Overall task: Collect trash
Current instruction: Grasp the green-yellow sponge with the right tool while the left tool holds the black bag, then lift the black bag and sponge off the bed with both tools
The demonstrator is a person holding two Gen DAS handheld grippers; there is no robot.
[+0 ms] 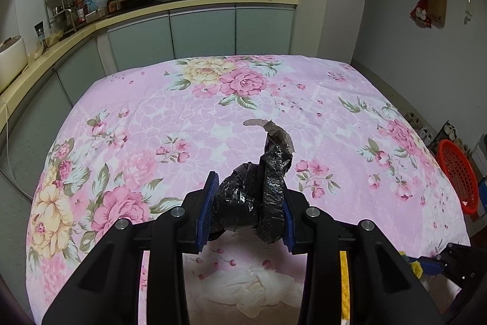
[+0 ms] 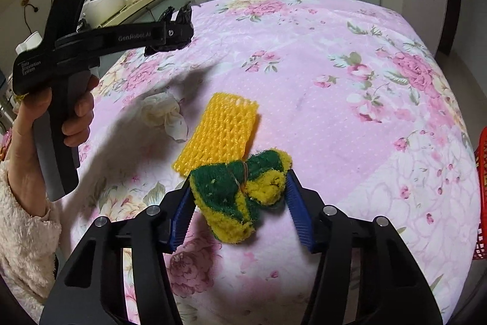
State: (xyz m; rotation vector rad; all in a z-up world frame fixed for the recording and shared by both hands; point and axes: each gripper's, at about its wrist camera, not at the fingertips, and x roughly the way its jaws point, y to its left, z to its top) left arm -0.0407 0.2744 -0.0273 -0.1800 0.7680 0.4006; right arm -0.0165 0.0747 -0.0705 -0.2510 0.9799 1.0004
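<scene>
My left gripper (image 1: pixel 248 185) is shut on a crumpled black plastic bag (image 1: pixel 258 188), held above the pink floral cloth (image 1: pixel 182 118). The right wrist view shows the same gripper (image 2: pixel 178 15) up at the left, gripped by a person's hand (image 2: pixel 76 108). My right gripper (image 2: pixel 239 177) has a green and yellow sponge (image 2: pixel 231 197) between its blue pads (image 2: pixel 182 212), which touch it on both sides near their tips. A yellow foam net (image 2: pixel 219 133) lies just beyond the sponge. A crumpled white tissue (image 2: pixel 164 114) lies to its left and shows below the left gripper as the tissue (image 1: pixel 258 288).
A red plastic basket (image 1: pixel 456 175) stands off the table's right edge, also visible as the basket (image 2: pixel 482 203). A kitchen counter (image 1: pixel 197 5) with pans and a rack runs behind and along the left. The cloth's far half holds nothing.
</scene>
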